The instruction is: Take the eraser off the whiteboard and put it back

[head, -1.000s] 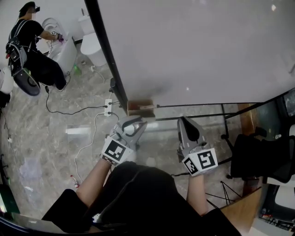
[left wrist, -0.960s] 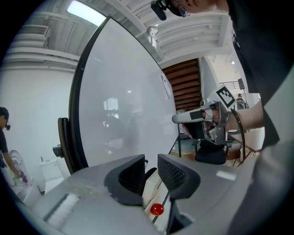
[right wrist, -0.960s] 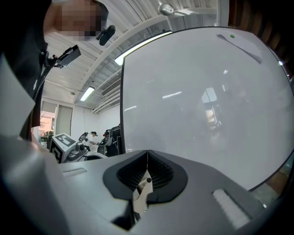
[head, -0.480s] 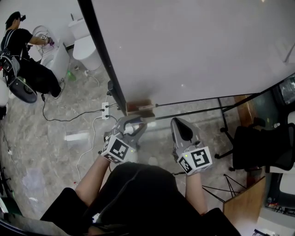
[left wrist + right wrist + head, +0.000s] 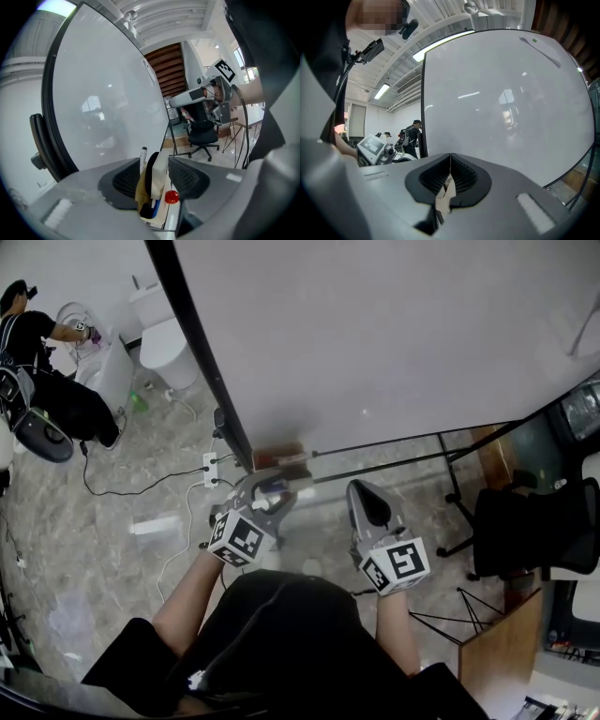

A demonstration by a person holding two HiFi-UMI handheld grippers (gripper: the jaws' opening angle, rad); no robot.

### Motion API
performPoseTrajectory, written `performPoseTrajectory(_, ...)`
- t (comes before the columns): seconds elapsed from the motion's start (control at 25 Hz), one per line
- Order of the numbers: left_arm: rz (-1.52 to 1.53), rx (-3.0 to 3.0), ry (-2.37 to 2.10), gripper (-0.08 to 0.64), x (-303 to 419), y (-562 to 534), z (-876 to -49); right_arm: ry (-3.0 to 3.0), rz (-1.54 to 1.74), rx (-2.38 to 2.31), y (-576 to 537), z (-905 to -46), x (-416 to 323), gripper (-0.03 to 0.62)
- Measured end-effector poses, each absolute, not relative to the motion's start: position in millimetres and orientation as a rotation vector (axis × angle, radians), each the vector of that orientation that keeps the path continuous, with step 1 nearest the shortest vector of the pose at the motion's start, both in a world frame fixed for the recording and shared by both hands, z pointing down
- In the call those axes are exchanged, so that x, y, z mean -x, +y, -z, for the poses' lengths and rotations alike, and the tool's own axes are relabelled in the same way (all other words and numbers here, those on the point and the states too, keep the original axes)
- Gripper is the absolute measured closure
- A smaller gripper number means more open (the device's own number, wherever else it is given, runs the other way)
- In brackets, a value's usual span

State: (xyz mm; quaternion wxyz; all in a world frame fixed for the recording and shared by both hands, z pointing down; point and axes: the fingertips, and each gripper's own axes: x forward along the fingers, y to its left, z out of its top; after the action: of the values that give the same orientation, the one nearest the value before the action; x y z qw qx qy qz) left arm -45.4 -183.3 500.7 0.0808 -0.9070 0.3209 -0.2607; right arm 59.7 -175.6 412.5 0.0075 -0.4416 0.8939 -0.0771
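The eraser (image 5: 158, 180), black on one side and cream on the other, stands on edge in a small cardboard box (image 5: 143, 193) at the lower edge of the whiteboard (image 5: 108, 93). My left gripper (image 5: 153, 161) straddles it. Its jaws have just been opening and stand open, with a gap on the left side. In the head view the left gripper (image 5: 272, 481) reaches the box (image 5: 278, 457) beside the board's black frame. A white marker (image 5: 143, 157) and a red knob (image 5: 171, 197) sit in the box too. My right gripper (image 5: 362, 491) hovers to the right, shut and empty (image 5: 450, 161).
The whiteboard (image 5: 394, 343) fills the upper view on thin black stand legs (image 5: 394, 465). A power strip with cables (image 5: 211, 465) lies on the marble floor. A person (image 5: 37, 362) crouches far left near a toilet (image 5: 164, 329). A black office chair (image 5: 534, 531) stands at the right.
My left gripper has moved to the cardboard box and its jaws have spread wider around the eraser. The right gripper has stayed shut and almost still.
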Motion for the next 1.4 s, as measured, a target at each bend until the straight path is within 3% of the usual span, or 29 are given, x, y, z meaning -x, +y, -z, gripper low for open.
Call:
performPoseTrajectory(0.48, 0.920, 2.678, 0.894, 0.272, 42.4, -191.9, -519.4, 2.781, 0.232, 1.409, -177.6, -410.9, -61.4, 0.581)
performPoseTrajectory(1.2, 1.194, 2.568, 0.838, 0.276, 40.3, -202.0, -549.2, 2.754, 0.238, 1.454, -180.9, -411.6, -74.5, 0.581)
performPoseTrajectory(1.4, 1.231, 2.526, 0.829, 0.308, 39.3, -205.9, -551.0, 2.746, 0.241, 1.472, -181.8, -412.2, -79.4, 0.581)
